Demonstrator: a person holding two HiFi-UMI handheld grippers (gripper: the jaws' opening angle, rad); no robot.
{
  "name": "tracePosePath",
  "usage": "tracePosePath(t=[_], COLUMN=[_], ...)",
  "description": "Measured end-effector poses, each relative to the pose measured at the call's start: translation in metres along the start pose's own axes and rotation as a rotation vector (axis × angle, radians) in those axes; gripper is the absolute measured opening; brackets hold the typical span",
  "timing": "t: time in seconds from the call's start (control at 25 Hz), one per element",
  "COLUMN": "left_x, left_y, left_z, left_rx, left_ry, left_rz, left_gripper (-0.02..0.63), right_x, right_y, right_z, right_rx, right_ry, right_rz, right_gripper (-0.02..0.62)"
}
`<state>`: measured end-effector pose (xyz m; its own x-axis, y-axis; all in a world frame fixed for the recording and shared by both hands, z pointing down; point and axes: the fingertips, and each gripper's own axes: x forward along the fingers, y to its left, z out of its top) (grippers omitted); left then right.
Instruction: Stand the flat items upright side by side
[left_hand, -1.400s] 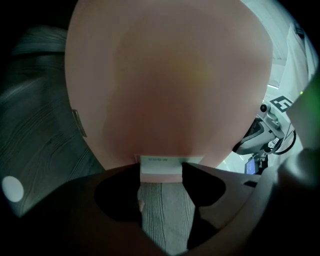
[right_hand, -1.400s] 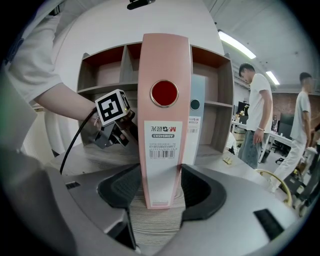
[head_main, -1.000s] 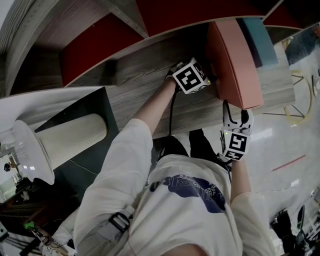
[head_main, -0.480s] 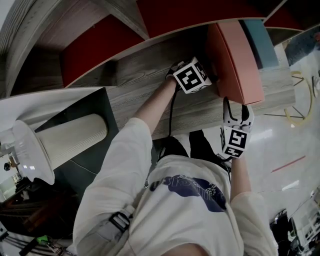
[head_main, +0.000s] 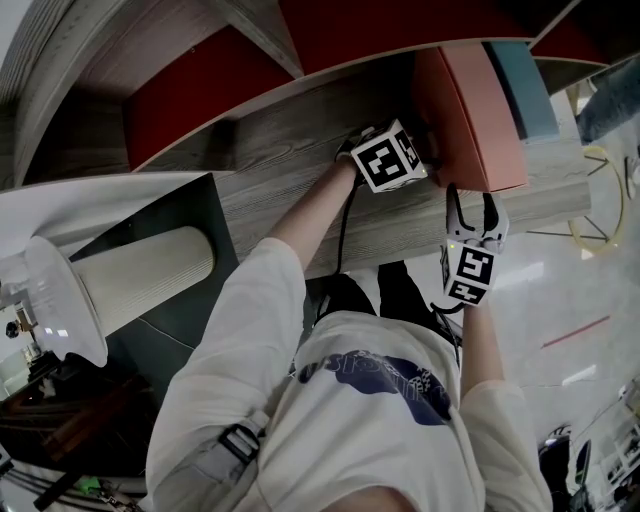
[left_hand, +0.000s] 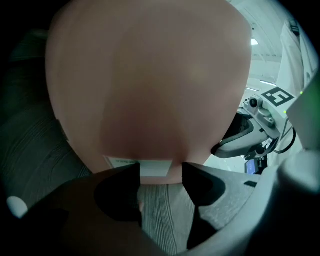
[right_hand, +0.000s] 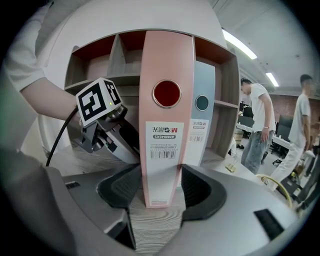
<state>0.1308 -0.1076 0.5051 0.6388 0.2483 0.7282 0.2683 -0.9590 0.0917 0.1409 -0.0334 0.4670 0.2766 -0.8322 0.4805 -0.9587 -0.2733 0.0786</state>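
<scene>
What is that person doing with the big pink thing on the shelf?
The person is standing file folders up in a row on a wooden shelf, using a gripper tool in each hand. The pink folder already stands upright, right beside a blue-grey folder. The right gripper pinches the pink folder's narrow spine near the bottom. The left gripper is open and sits close up against the folder's wide pink side, with nothing between its jaws.

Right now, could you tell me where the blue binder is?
The blue binder stands upright on the shelf, just right of the pink binder in the right gripper view.
</scene>
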Motion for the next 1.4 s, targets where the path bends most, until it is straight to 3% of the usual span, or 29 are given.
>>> tracePosePath(t=[0.56, 1.4], left_x=[0.001, 0.008], left_y=[0.002, 0.027], left_z=[0.002, 0.007], left_rx=[0.001, -0.034], left_ry=[-0.004, -0.003], left_rz=[-0.007, 0.040], left_gripper=[0.259, 0.259], right_x=[-0.014, 0.007], right_y=[0.024, 0.014], right_z=[0.008, 0.019], right_rx=[-0.014, -0.038], right_ry=[-0.043, -0.044], right_rz=[0.067, 0.099], right_gripper=[0.206, 0.206])
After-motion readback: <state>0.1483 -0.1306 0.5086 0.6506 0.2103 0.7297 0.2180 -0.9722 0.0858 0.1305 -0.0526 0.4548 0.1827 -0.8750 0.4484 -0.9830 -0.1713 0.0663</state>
